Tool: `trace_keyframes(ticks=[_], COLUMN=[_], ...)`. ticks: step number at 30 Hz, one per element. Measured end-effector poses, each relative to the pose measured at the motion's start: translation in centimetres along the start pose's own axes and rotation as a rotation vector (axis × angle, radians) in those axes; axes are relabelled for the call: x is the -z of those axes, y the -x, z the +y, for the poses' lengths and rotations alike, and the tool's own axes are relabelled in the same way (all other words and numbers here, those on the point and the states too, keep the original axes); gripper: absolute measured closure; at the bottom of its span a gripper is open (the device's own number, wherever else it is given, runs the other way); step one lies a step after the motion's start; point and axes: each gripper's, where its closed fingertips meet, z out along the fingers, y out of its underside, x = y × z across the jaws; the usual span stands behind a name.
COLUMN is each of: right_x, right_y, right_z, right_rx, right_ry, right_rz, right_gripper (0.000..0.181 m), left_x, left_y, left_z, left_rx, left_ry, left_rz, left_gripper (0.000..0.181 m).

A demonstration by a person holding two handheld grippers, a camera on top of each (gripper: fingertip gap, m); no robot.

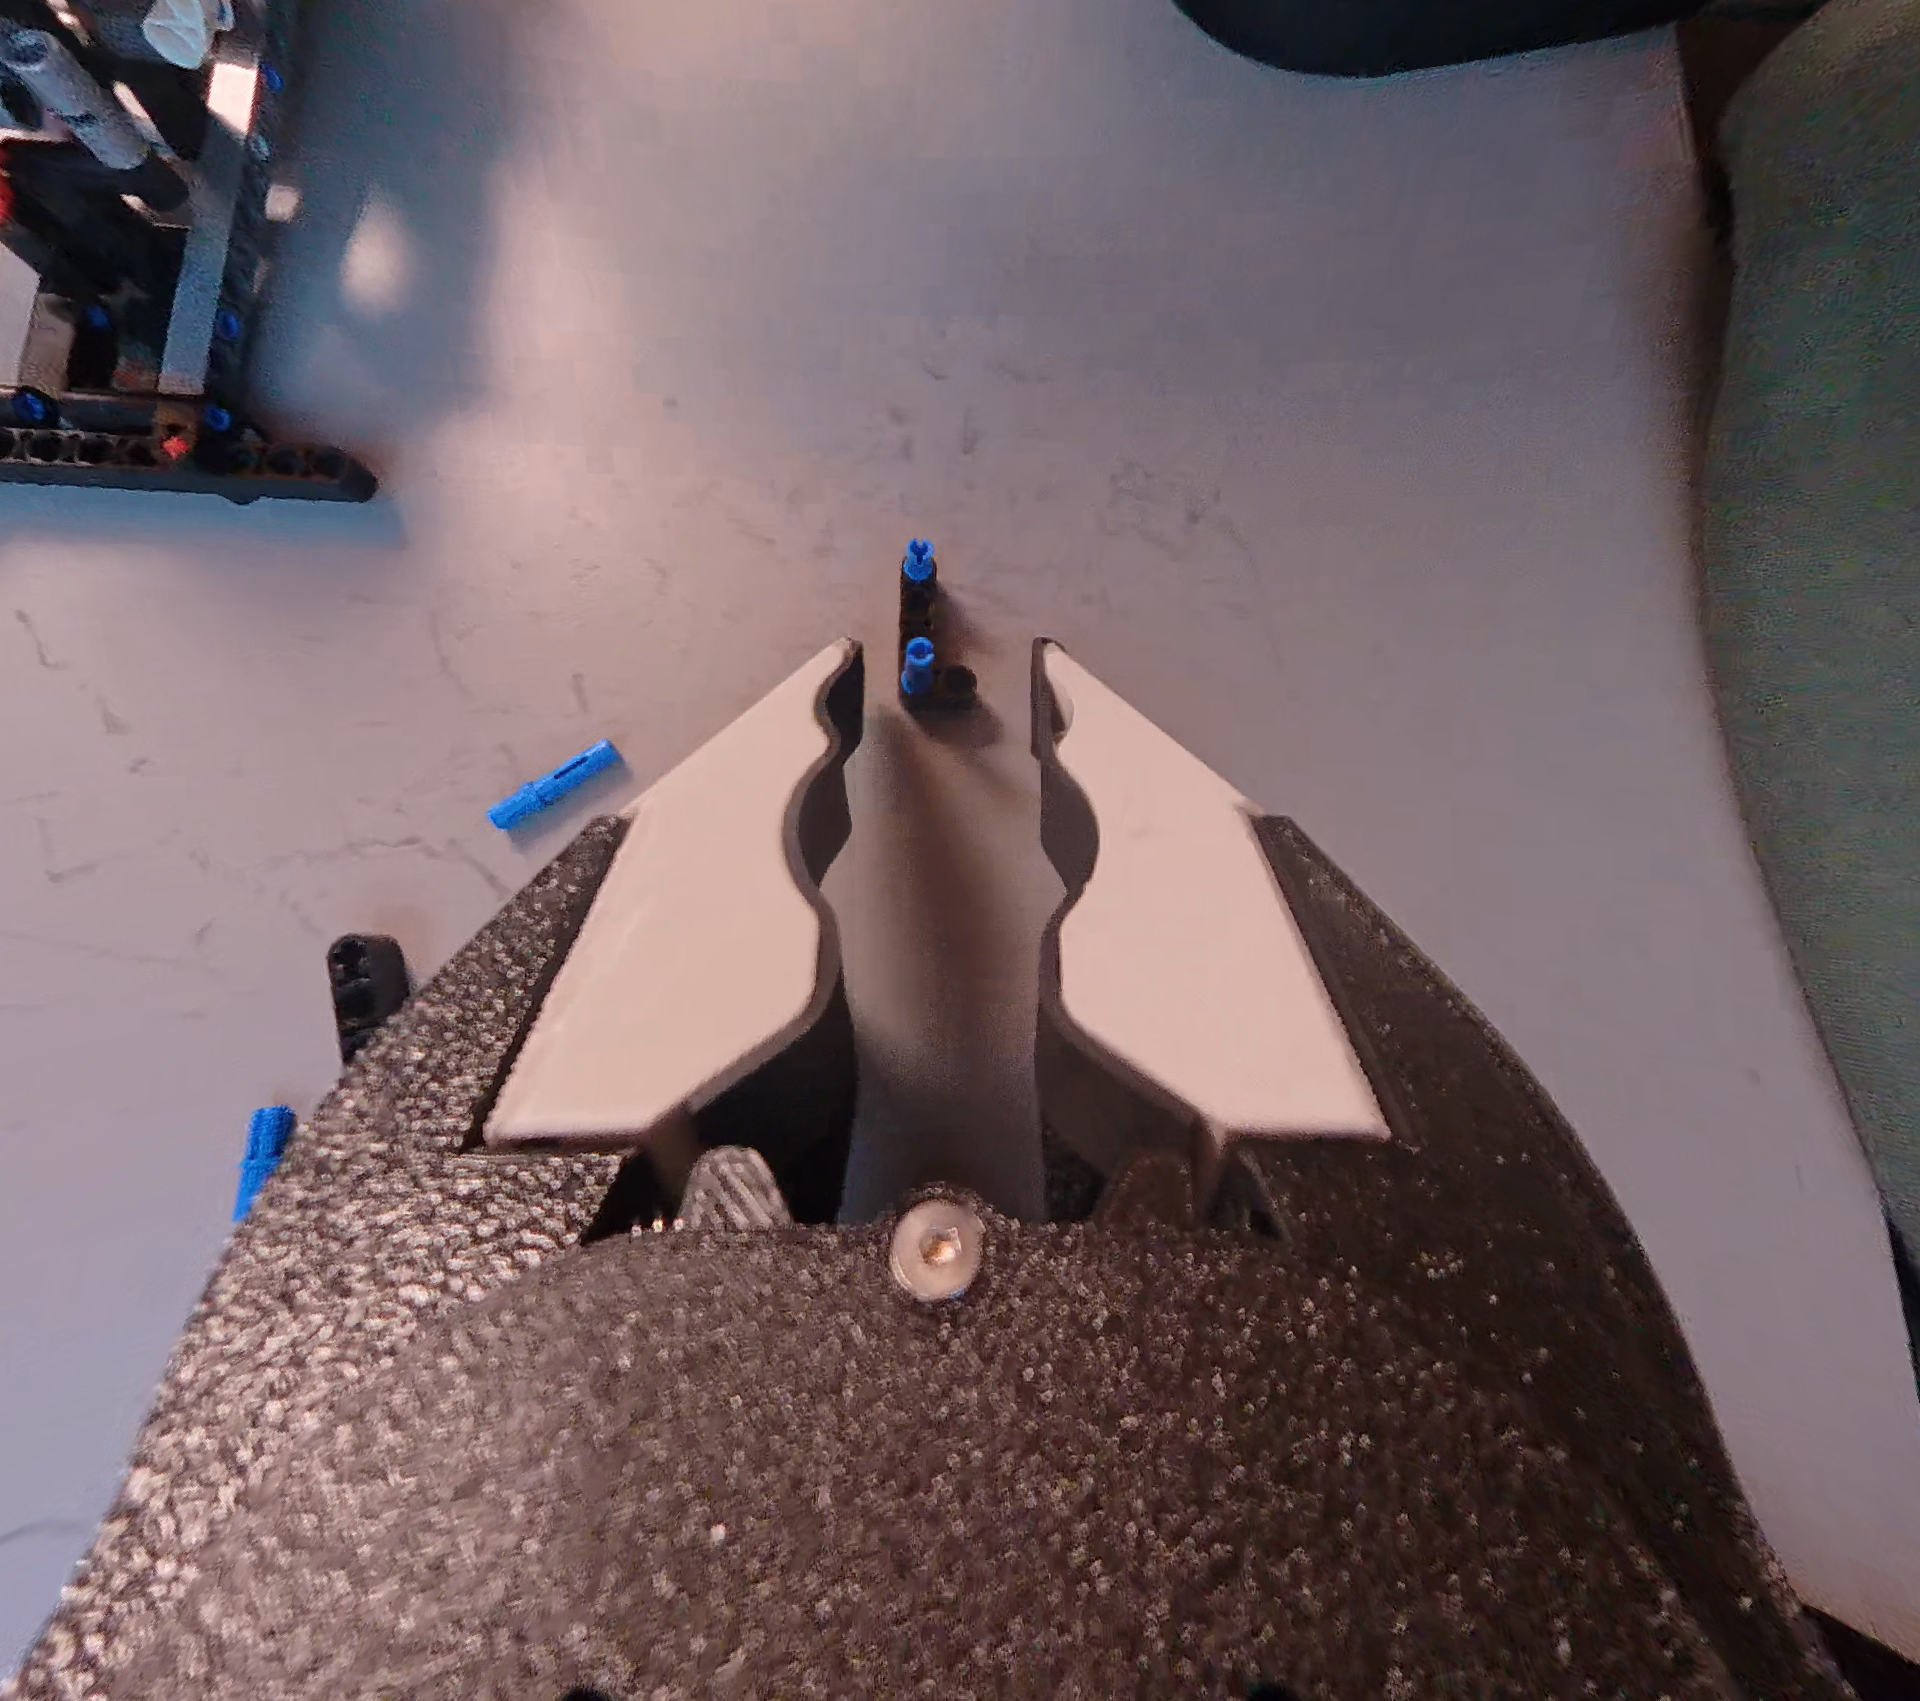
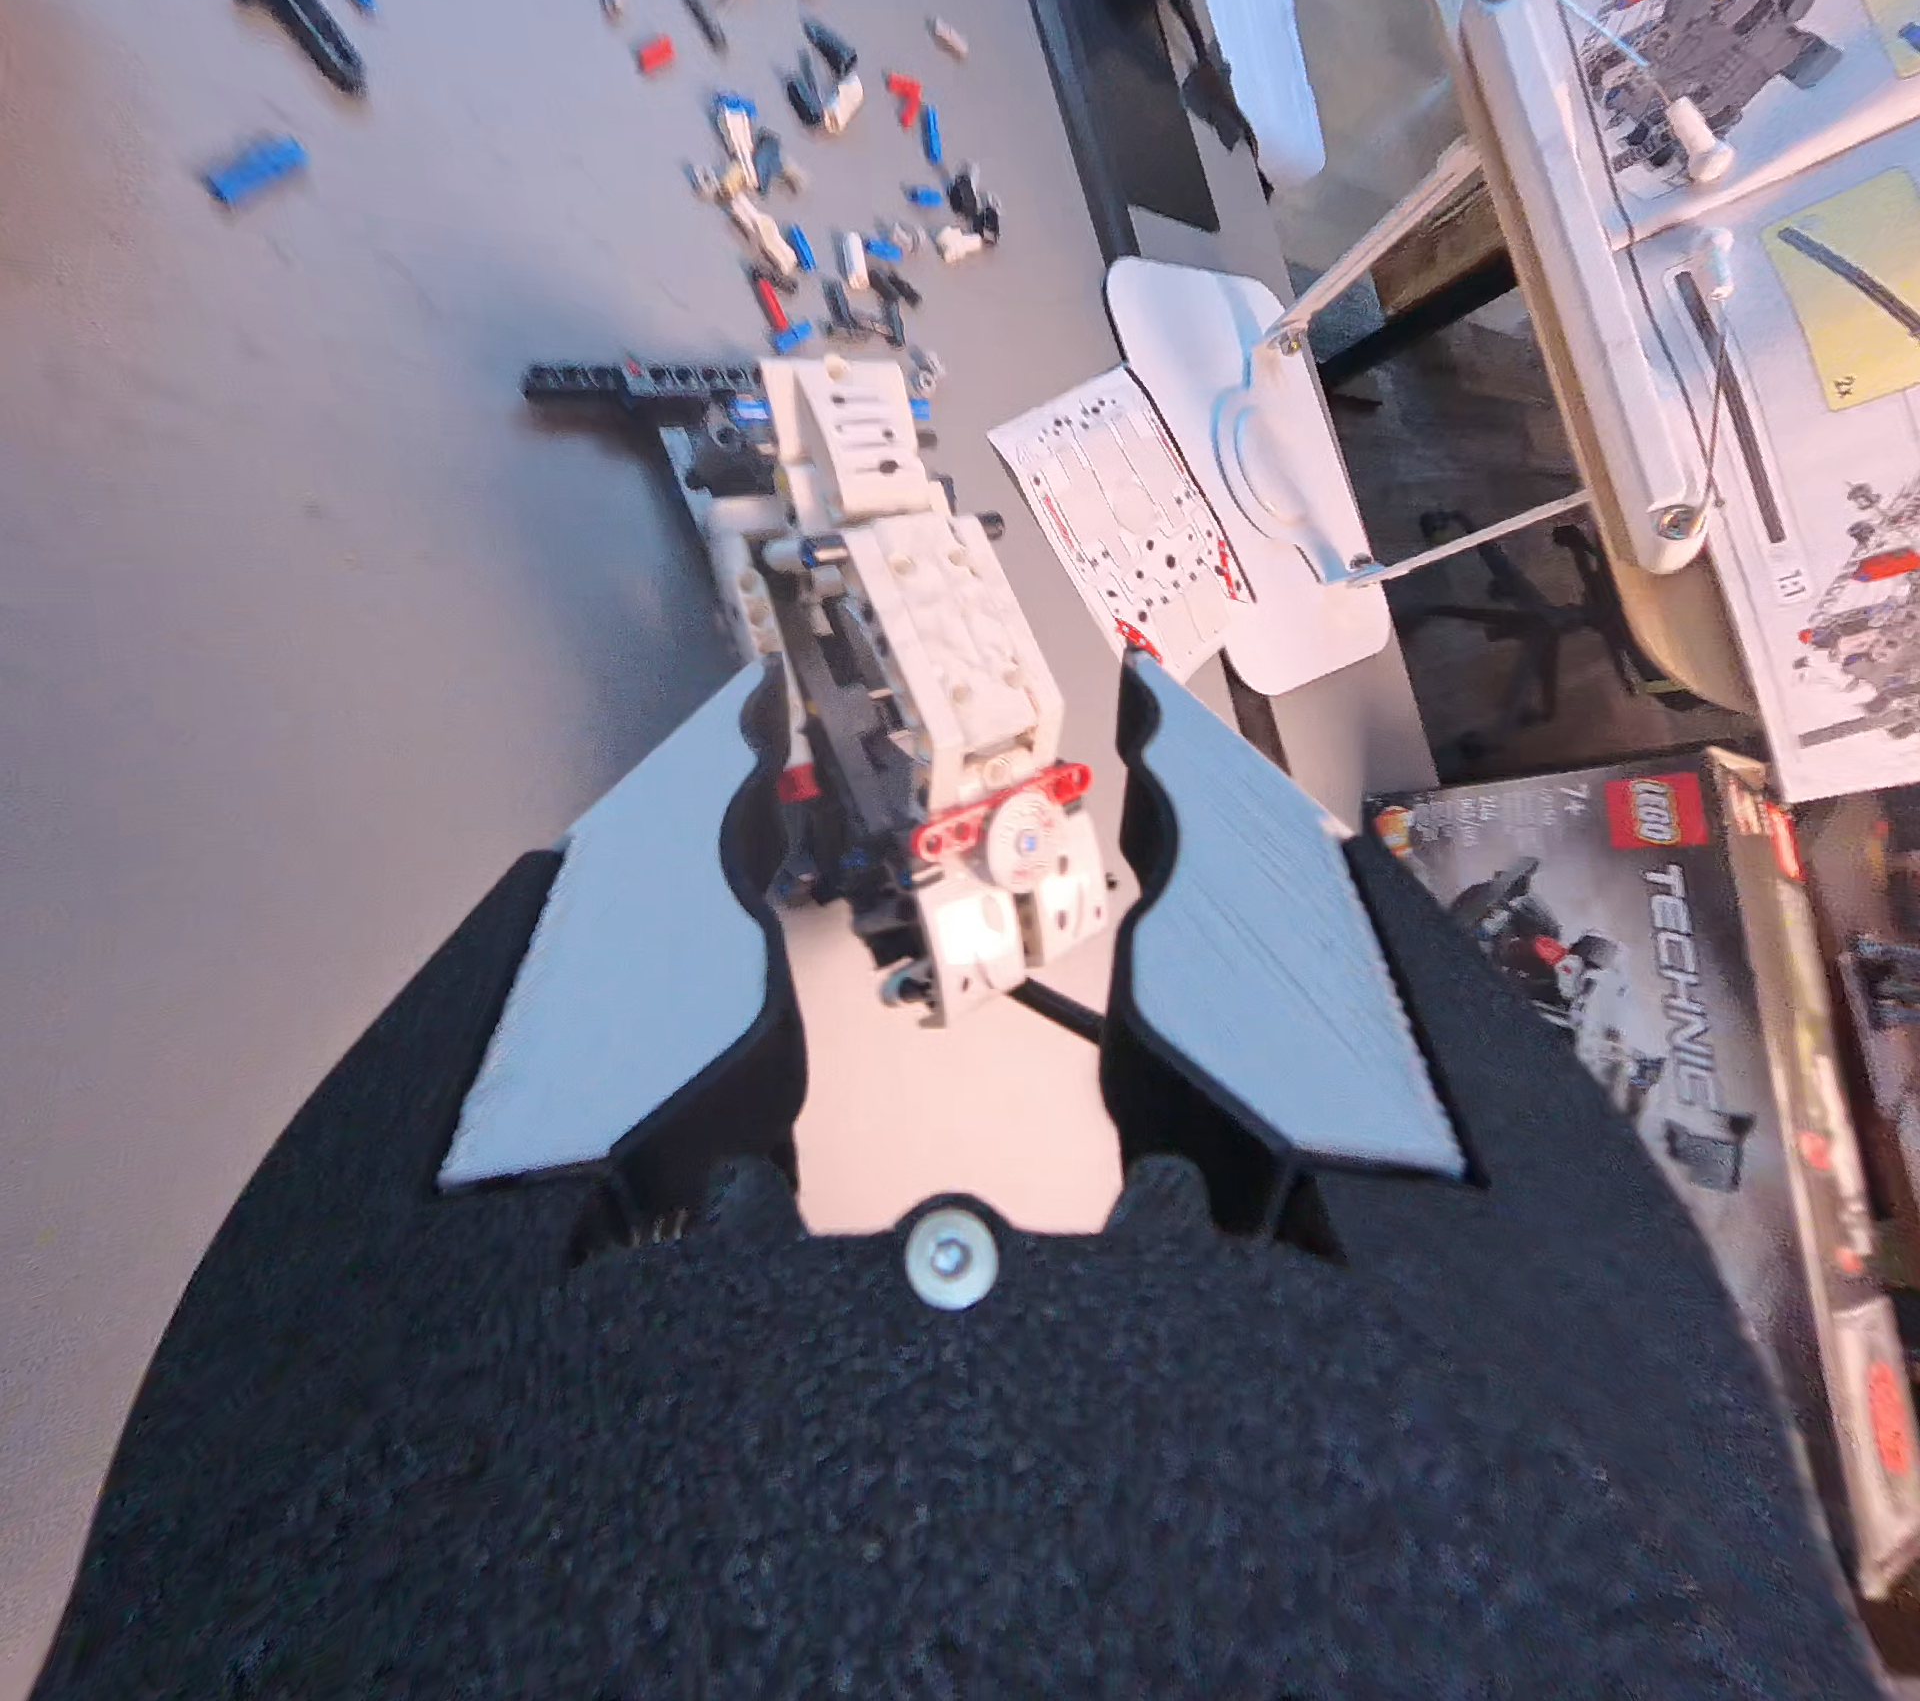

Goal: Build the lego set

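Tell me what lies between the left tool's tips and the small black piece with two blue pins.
Nothing: in the left wrist view, the open left tool has only bare white table before the black L-shaped piece, which sits just ahead, between the tips.

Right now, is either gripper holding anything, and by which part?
Nothing is held. The left gripper is open around the small black piece with blue pins, not touching. The right gripper is open before the model.

Your left gripper (image 1: 945,654) and right gripper (image 2: 945,675) match: rough black printed bodies, pale grey wavy-edged jaws with black inner faces, one silver screw centred on each.
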Motion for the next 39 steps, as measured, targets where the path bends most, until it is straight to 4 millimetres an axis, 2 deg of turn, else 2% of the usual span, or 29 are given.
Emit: trace_keyframes(ticks=[3,6,9,12,14,17,19,21,23,25,27,30,31,35,37,39], right_x=[-2.3,-4.3,-4.7,-3.1,-1.6,0.8,1.9,2.4,2.6,3.0,2.7,1.5,1.2,-0.2,-0.1,0.5], right_y=[-0.6,-0.3,-0.4,0.4,1.0,2.8,4.1,5.3,6.5,8.0,8.7,8.7,8.5,6.1,4.6,2.6], right_z=[1.5,2.3,1.9,1.4,0.9,-0.4,-1.4,-1.9,-2.2,-2.0,-1.3,-0.4,0.0,1.6,2.4,2.3], right_rx=[0.118,0.292,0.349,0.142,-0.013,-0.207,-0.316,-0.389,-0.462,-0.521,-0.562,-0.628,-0.631,-0.704,-0.715,-0.7], right_ry=[0.083,0.168,0.205,0.222,0.223,0.215,0.208,0.198,0.187,0.185,0.167,0.133,0.119,0.069,0.041,-0.024], right_rz=[-0.066,-0.123,-0.165,-0.368,-0.523,-0.771,-0.907,-0.992,-1.059,-1.136,-1.14,-1.075,-1.042,-0.881,-0.797,-0.684], right_gripper=[0.121,0.144,0.145,0.146,0.147,0.147,0.147,0.147,0.147,0.146,0.146,0.146,0.151,0.142,0.137,0.135], left_x=[1.1,1.8,2.3,3.3,3.9,3.5,2.7,2.0,1.9,1.5,1.2,0.4,0.3,-0.1,-0.1,-0.2], left_y=[0.3,1.7,3.4,5.2,6.2,6.3,5.6,4.6,3.7,2.5,2.3,2.1,1.8,2.4,3.2,4.2], left_z=[-1.3,-1.7,-1.8,-2.7,-3.7,-5.3,-6.3,-7.3,-8.2,-8.3,-7.9,-8.0,-8.2,-8.6,-9.0,-9.2], left_rx=[0.026,0.049,0.044,0.036,0.019,-0.067,-0.156,-0.226,-0.252,-0.239,-0.162,0.082,0.168,0.447,0.563,0.69], left_ry=[-0.089,-0.133,-0.158,-0.218,-0.259,-0.266,-0.246,-0.25,-0.278,-0.279,-0.266,-0.284,-0.285,-0.279,-0.297,-0.32], left_rz=[0.01,-0.056,-0.167,-0.289,-0.352,-0.401,-0.412,-0.408,-0.393,-0.31,-0.245,-0.06,0.029,0.238,0.296,0.352], left_gripper=[0.15,0.151,0.151,0.15,0.141,0.123,0.119,0.126,0.146,0.155,0.159,0.165,0.167,0.169,0.169,0.169])
